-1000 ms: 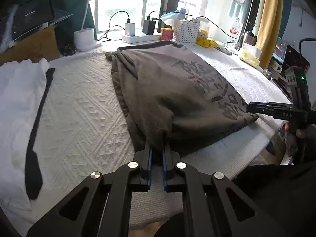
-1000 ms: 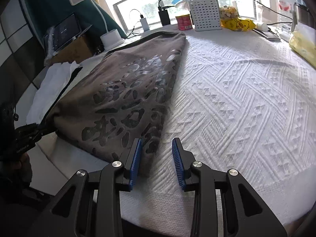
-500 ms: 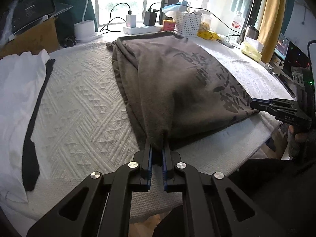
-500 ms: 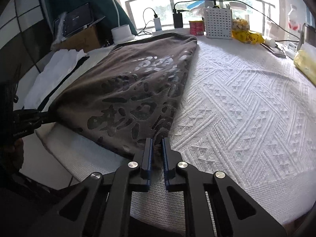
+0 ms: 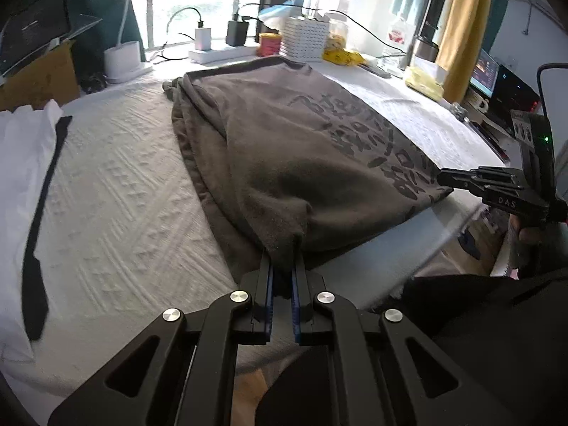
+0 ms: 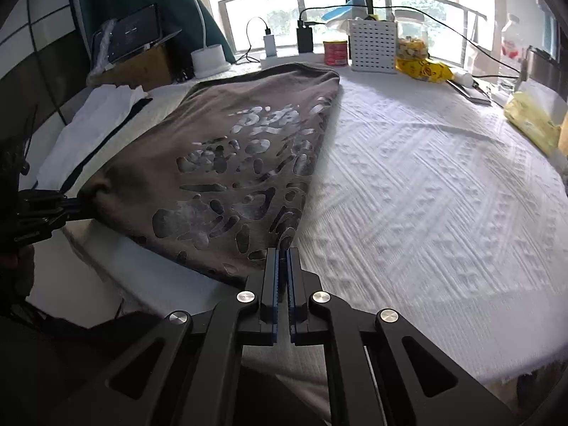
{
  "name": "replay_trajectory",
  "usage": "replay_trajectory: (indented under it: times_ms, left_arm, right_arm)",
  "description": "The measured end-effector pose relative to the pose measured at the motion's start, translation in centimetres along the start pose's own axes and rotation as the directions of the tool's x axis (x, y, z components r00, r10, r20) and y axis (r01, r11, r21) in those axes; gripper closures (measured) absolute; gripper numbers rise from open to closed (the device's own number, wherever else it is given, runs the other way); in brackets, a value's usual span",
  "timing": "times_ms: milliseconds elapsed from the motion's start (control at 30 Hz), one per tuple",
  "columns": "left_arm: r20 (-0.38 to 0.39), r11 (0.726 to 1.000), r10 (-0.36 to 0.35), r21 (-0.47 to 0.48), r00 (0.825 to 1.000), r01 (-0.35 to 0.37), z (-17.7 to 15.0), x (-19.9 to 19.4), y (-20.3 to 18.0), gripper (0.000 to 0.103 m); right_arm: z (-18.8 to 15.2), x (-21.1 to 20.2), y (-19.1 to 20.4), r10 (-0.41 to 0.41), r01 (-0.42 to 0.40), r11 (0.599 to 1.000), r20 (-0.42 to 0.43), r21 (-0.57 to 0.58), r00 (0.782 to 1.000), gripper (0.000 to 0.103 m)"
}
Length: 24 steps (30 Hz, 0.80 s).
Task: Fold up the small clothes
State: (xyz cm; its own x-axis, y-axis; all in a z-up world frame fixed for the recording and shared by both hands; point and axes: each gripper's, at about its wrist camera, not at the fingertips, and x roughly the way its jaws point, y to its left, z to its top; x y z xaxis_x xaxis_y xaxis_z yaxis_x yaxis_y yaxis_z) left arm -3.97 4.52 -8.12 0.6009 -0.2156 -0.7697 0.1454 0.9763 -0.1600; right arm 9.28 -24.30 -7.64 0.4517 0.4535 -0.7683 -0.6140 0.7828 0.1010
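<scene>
White basket (image 6: 372, 46) and chargers (image 6: 269, 45) crowd beyond the grey shirt (image 6: 227, 163).

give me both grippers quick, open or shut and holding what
left gripper: shut on the near left corner of the brown shirt.
right gripper: jaws have just been closing, now shut on the shirt's near right corner.

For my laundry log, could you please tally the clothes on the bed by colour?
Brown: 1, the printed shirt pinched at both near corners
White: 1, the garment with a black strip, lying at the bed's edge
Total: 2
</scene>
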Motion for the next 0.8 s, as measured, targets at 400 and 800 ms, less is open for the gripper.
replay_trajectory:
  times_ms: [400, 800]
  left_arm:
    - [-0.034, 1.0, -0.023, 0.017, 0.999, 0.023, -1.2, -0.2, -0.8, 0.096]
    - [-0.111, 0.998, -0.004, 0.058, 0.994, 0.011, -1.2, -0.7, -0.3, 0.093]
  right_arm:
    - [-2.8, -1.6, 0.5, -0.01, 0.011, 1.0, -0.019, 0.029, 1.0, 0.098]
    - [-2.5, -1.8, -0.2, -0.011, 0.012, 0.999, -0.045, 0.037, 0.999, 0.098]
